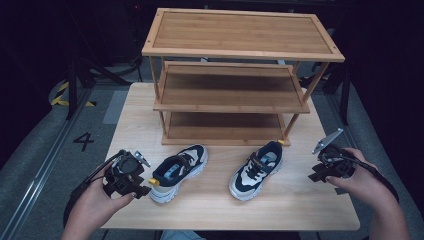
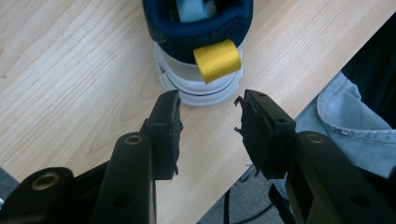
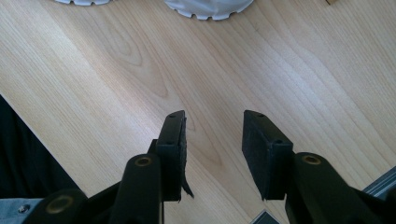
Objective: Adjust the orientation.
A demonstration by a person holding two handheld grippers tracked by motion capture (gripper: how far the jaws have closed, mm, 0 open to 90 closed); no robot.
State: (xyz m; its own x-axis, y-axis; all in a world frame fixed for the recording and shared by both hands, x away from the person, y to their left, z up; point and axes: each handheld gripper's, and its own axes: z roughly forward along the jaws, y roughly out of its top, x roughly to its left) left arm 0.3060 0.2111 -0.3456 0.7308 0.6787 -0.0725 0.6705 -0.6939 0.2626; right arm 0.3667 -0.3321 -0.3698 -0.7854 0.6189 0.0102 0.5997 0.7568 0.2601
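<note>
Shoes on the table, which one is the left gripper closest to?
The left shoe: the open left gripper points at its heel with the yellow pull loop. The right shoe lies farther off.

Two sneakers (image 1: 178,171) (image 1: 255,169), one three-tier bamboo rack (image 1: 240,75)

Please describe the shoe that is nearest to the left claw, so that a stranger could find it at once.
Start at the wooden rack on the table; two shoes lie in front of it. Take the left shoe, beside the left claw. Unlike the other shoe, its heel with the yellow loop faces that open claw.
</note>
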